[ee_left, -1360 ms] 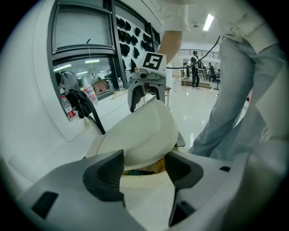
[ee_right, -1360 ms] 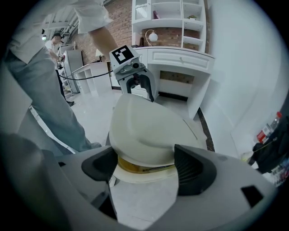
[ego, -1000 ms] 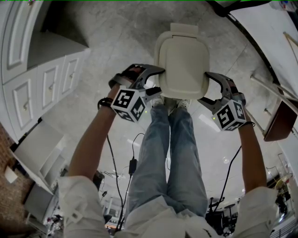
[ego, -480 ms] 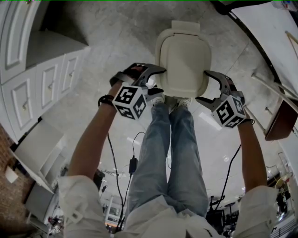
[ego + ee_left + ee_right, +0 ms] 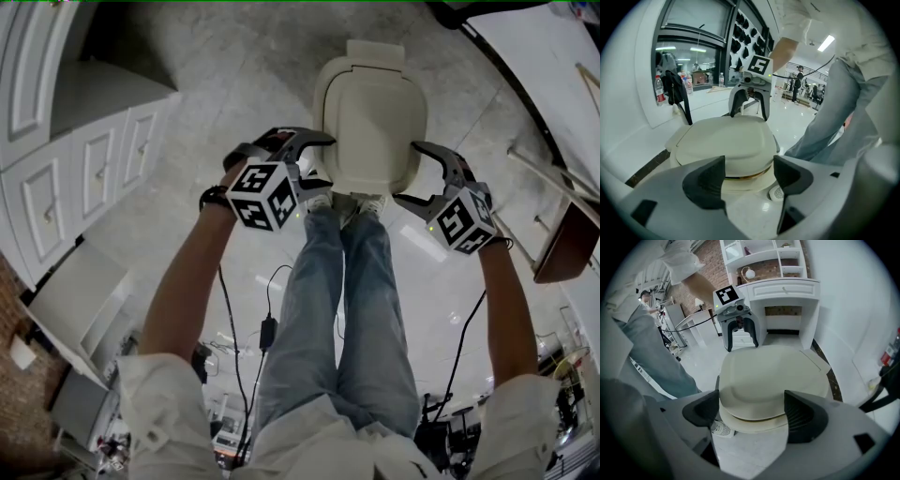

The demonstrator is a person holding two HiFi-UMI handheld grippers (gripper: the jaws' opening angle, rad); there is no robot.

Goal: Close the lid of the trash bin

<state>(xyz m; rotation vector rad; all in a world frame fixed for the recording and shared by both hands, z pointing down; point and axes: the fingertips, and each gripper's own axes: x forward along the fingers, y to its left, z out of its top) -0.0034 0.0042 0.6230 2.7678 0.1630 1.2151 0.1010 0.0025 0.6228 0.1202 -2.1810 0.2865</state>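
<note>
A cream trash bin (image 5: 370,122) stands on the floor just ahead of the person's shoes, its lid (image 5: 726,140) lying down flat on the body with only a thin seam showing at the front. My left gripper (image 5: 319,161) hangs open beside the bin's left edge, nothing between its fingers. On the opposite side my right gripper (image 5: 410,174) is open too and apart from the bin. In the left gripper view the left gripper (image 5: 747,176) frames the lid's near rim. The right gripper view shows the right gripper (image 5: 752,416) framing the lid (image 5: 768,376) from the other side.
White cabinets (image 5: 94,159) line the left side and a white shelf unit (image 5: 780,291) stands behind the bin. A brown wooden piece of furniture (image 5: 562,244) is at the right. The person's legs (image 5: 342,281) stand right before the bin, cables (image 5: 267,328) trailing on the floor.
The left gripper has rolled a little, its marker cube turning; the right one has rolled slightly too. Both stay beside the bin, and the lid looks the same.
</note>
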